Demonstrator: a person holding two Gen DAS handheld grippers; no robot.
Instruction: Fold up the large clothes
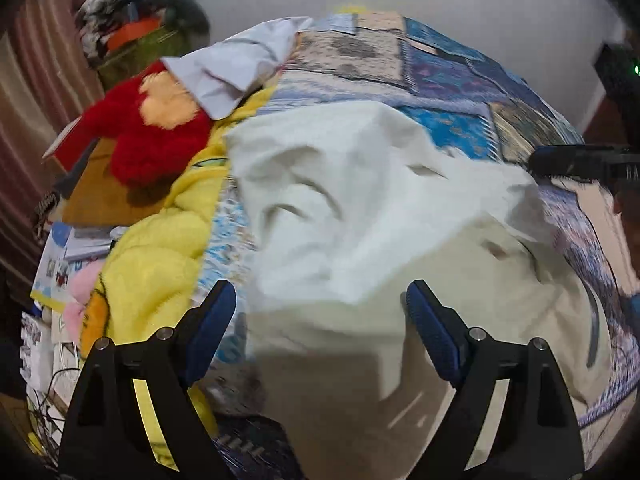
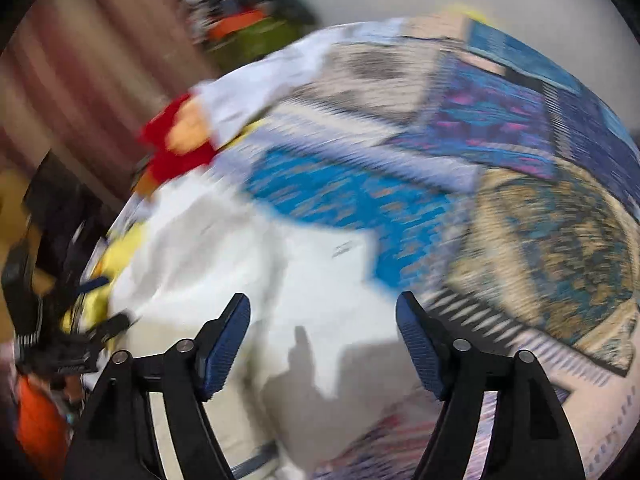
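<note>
A large cream-white garment [image 1: 360,208] lies rumpled on a patterned blue and beige bedspread [image 1: 452,72]. My left gripper [image 1: 320,304] is open and empty, just above the garment's near part. My right gripper [image 2: 322,312] is open and empty over the garment's [image 2: 240,256] right side; that view is blurred by motion. The right gripper also shows at the right edge of the left wrist view [image 1: 580,162], by the garment's far corner. The left gripper shows at the left of the right wrist view [image 2: 60,320].
A yellow fleece blanket [image 1: 156,248], a red plush toy [image 1: 156,136] and a pale lilac cloth [image 1: 236,64] lie left of the garment. A striped curtain [image 1: 36,80] and a loaded green basket [image 1: 140,44] stand at the back left. Papers and cables [image 1: 52,280] lie at the left.
</note>
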